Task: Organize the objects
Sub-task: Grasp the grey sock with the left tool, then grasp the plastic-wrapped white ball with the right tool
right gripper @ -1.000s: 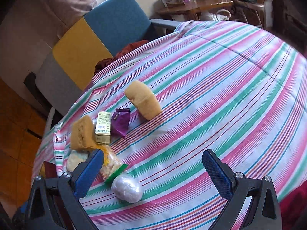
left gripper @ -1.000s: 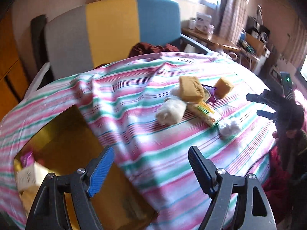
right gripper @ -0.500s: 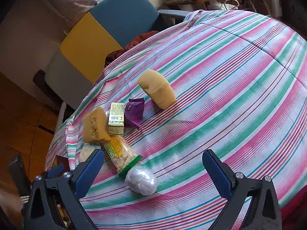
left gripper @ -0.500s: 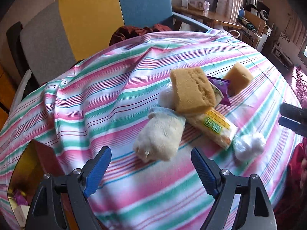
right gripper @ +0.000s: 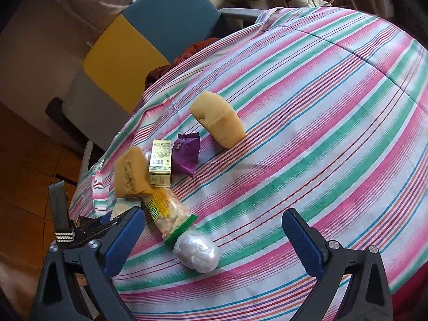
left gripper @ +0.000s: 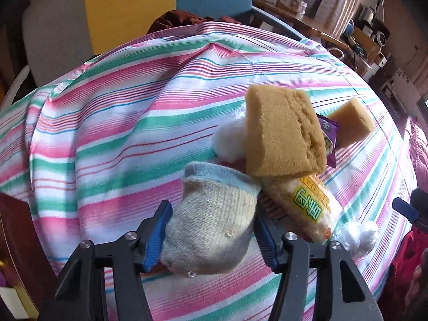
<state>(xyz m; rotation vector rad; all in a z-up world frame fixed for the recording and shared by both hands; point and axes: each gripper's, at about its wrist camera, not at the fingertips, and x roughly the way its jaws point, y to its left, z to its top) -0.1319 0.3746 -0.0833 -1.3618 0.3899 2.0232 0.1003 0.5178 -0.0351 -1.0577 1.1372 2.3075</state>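
A rolled cream sock with a blue cuff (left gripper: pixel 214 214) lies on the striped cloth between the pads of my left gripper (left gripper: pixel 211 235), whose jaws have closed in against its sides. Behind it lean a tan sponge (left gripper: pixel 281 136), a white cotton ball (left gripper: pixel 227 139), a yellow-green snack pack (left gripper: pixel 305 206) and a plastic-wrapped ball (left gripper: pixel 361 238). My right gripper (right gripper: pixel 211 238) is open and empty above the wrapped ball (right gripper: pixel 196 251). The right wrist view also shows the snack pack (right gripper: pixel 165 214), a small green box (right gripper: pixel 160 163), a purple packet (right gripper: pixel 186 155) and a second sponge (right gripper: pixel 219 123).
A dark red box with a gold lining (left gripper: pixel 16 254) sits at the left edge. A chair with grey, yellow and blue panels (right gripper: pixel 128 42) stands behind the table. A cluttered wooden desk (left gripper: pixel 307 21) is at the far right.
My left gripper has moved forward from the box to the sock and narrowed onto it. My right gripper has drifted slightly and stays open.
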